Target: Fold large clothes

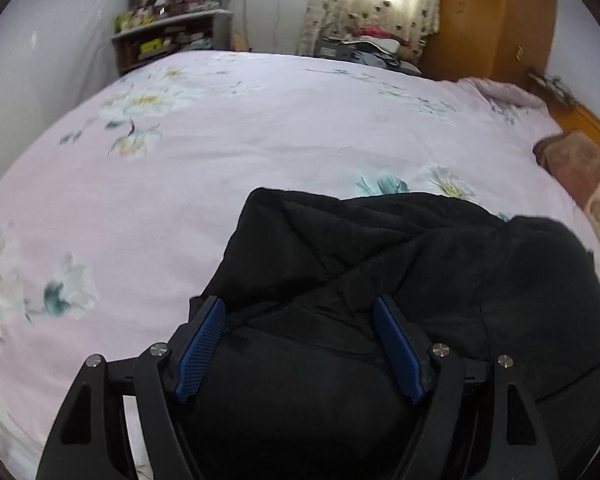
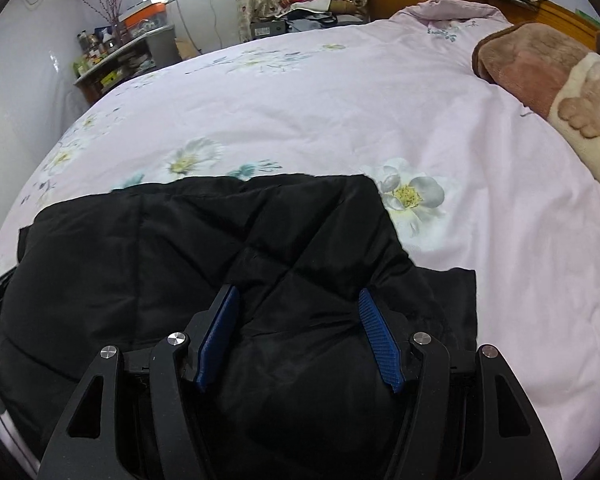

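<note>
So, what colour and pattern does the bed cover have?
The bed cover is pale pink with white and teal flowers; the right wrist view shows it best.

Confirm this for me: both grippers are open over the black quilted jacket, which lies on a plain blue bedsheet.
Not quite. The bedsheet is pale pink with a flower print, not plain blue; both wrist views show it. The rest stands: the left gripper and right gripper are open over the black quilted jacket.

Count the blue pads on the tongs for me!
4: two blue pads on the left tongs, two on the right tongs, all over the black jacket.
</note>
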Tool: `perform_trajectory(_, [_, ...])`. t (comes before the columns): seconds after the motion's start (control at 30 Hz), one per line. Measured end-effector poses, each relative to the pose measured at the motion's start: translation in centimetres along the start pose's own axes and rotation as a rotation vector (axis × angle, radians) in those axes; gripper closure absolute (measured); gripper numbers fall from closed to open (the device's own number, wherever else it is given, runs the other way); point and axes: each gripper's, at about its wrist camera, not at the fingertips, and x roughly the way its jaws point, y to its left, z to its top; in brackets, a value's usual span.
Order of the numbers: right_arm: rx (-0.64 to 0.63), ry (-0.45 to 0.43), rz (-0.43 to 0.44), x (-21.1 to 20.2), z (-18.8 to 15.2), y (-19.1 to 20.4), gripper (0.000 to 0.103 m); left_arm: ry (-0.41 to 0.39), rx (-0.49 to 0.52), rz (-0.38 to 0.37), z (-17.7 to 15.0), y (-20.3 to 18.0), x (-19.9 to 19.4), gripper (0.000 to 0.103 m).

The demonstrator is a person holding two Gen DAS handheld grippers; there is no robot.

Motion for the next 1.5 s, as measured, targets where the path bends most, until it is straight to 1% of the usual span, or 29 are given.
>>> perform_trajectory(0.1, [0.017,0.010,-0.018,0.3,-0.2,-0.2,0.041,0.008,0.004,0.023,0.1,-0.2,-0.5,0.024])
perform_trajectory(0.13, [0.015,0.015,-0.028,0.0,-0.1,-0.1,0.041,0.018,0.006,0.030,0.5,-0.3,-1.0,0.027])
perform_trajectory(0.2, [0.019,0.010,-0.038,-1.4,0.4,0.1,0.041,0.012,-0.005,0.016,1.3,-0.6,-2.7,0.028])
perform_trajectory(0.23, [0.023,-0.012,-0.025,-2.7,0.6,0.3,0.041,-0.010,0.000,-0.002,1.8,-1.1,-3.9,0.029])
perform_trajectory(0.3, [0.024,-0.067,0.020,-4.7,0.9,0.8,0.041,-0.061,0.031,-0.069,2.6,-2.5,-5.6,0.029])
perform_trajectory(0.37, [0.004,-0.099,0.049,-5.7,1.3,1.8,0.041,-0.090,0.093,-0.128,3.5,-5.2,-6.5,0.029])
perform_trajectory(0.43, [-0.035,-0.089,0.063,-5.3,1.9,3.2,0.041,-0.090,0.159,-0.170,4.0,-8.1,-5.8,0.029])
perform_trajectory(0.53, [-0.082,-0.049,0.051,-3.1,2.4,4.8,0.041,-0.009,0.221,-0.183,4.2,-11.3,-2.5,0.029])
perform_trajectory(0.57, [-0.088,-0.034,0.044,-2.2,2.4,5.0,0.041,0.013,0.250,-0.171,4.0,-12.2,-1.1,0.029])
perform_trajectory(0.63, [-0.089,0.001,0.022,-0.5,2.5,4.6,0.041,0.026,0.317,-0.093,3.1,-12.9,1.4,0.026])
perform_trajectory(0.67, [-0.081,0.016,0.024,0.6,2.5,4.1,0.041,0.040,0.310,-0.080,2.8,-12.7,2.4,0.026])
perform_trajectory(0.73, [-0.055,0.026,0.037,1.8,2.4,3.1,0.041,0.062,0.253,-0.090,2.7,-12.2,3.7,0.026])
perform_trajectory(0.77, [-0.038,0.032,0.035,2.3,2.3,2.8,0.041,0.066,0.252,-0.083,2.7,-12.2,3.8,0.026])
perform_trajectory(0.83, [-0.051,0.046,0.013,2.8,2.2,3.1,0.041,0.075,0.275,-0.067,2.8,-12.5,3.4,0.027])
perform_trajectory(0.9, [-0.048,0.047,0.010,1.8,2.5,3.1,0.041,0.065,0.273,-0.079,3.4,-12.0,2.0,0.030])
perform_trajectory(0.93, [-0.047,0.030,0.011,1.1,2.7,3.0,0.041,0.039,0.266,-0.077,3.8,-11.2,0.9,0.030])
perform_trajectory(0.97, [-0.046,-0.012,0.010,-0.4,2.8,2.7,0.041,0.011,0.262,-0.069,4.1,-10.3,0.2,0.030])
perform_trajectory(1.03, [-0.036,-0.060,0.003,-1.6,3.0,1.9,0.041,-0.028,0.259,-0.014,4.7,-8.3,-0.3,0.030])
perform_trajectory(1.07, [-0.021,-0.065,-0.004,-1.8,2.9,1.3,0.041,-0.027,0.252,0.018,4.9,-7.1,0.1,0.030])
perform_trajectory(1.13, [-0.001,-0.022,-0.059,-0.2,2.7,-0.4,0.041,0.015,0.219,0.055,4.7,-4.6,1.9,0.029])
perform_trajectory(1.2, [0.016,0.012,-0.073,1.7,2.1,-1.6,0.041,0.038,0.191,0.005,4.1,-3.4,3.2,0.028])
perform_trajectory(1.23, [0.050,0.016,-0.058,2.5,1.8,-2.3,0.040,0.028,0.185,0.010,3.6,-3.4,3.5,0.028])
perform_trajectory(1.27, [0.074,0.009,-0.055,2.9,1.6,-2.6,0.039,0.004,0.198,0.030,3.2,-3.7,3.7,0.028])
perform_trajectory(1.33, [0.069,0.003,-0.075,3.5,1.3,-2.6,0.039,-0.018,0.201,0.056,2.7,-4.3,4.3,0.028])
perform_trajectory(1.4, [0.066,0.001,-0.090,4.3,1.1,-2.6,0.039,-0.024,0.159,0.037,2.6,-3.7,4.8,0.028])
perform_trajectory(1.5, [0.070,-0.005,-0.085,5.1,1.0,-2.8,0.038,-0.018,0.119,0.004,2.4,-2.8,5.6,0.028])
